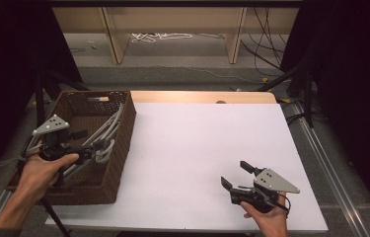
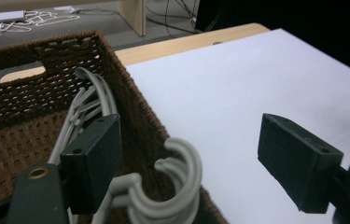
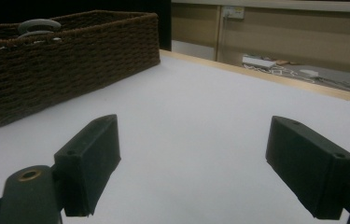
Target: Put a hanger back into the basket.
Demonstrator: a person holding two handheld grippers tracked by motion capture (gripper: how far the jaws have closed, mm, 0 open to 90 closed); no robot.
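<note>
My left tongs (image 2: 189, 154) stand wide open, empty, over grey plastic hangers (image 2: 172, 186) in the wicker basket (image 1: 123, 143) at nine o'clock. Light, stiff, slippery; grip the hook necks. Right tongs (image 3: 191, 163) open, empty.

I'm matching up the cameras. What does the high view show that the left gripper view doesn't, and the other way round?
High view alone: both hands, the right gripper over the white sheet, and the whole basket. Left gripper view alone: the hanger hooks up close, curling over the basket wall between the left gripper's open jaws. Shared: basket, grey hangers, white sheet.
</note>
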